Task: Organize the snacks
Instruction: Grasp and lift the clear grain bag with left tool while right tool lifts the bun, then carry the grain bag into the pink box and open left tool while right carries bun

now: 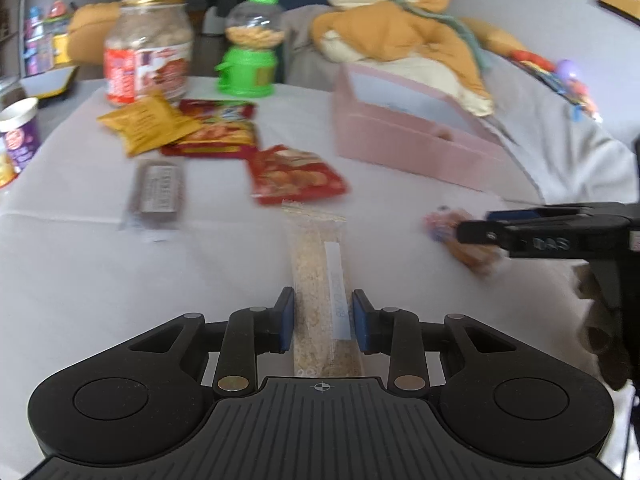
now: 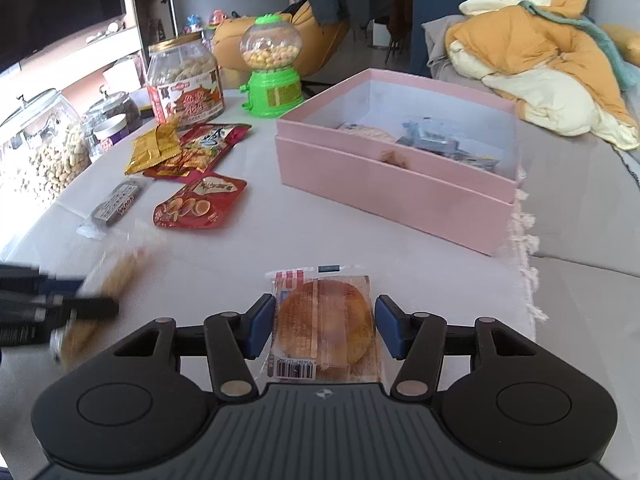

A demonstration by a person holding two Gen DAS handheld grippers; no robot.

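In the left wrist view my left gripper has its blue pads on both sides of a long clear-wrapped oat bar and is shut on it above the white tablecloth. In the right wrist view my right gripper has its pads against the sides of a round wrapped cracker packet; it is shut on it. The pink box stands ahead to the right, open, with several snacks inside. My right gripper also shows at the right in the left wrist view.
Red snack bags, a yellow packet and a grey bar lie at the left. A biscuit jar, a green candy dispenser and peanut jars stand behind. A sofa with an orange blanket is beyond the box.
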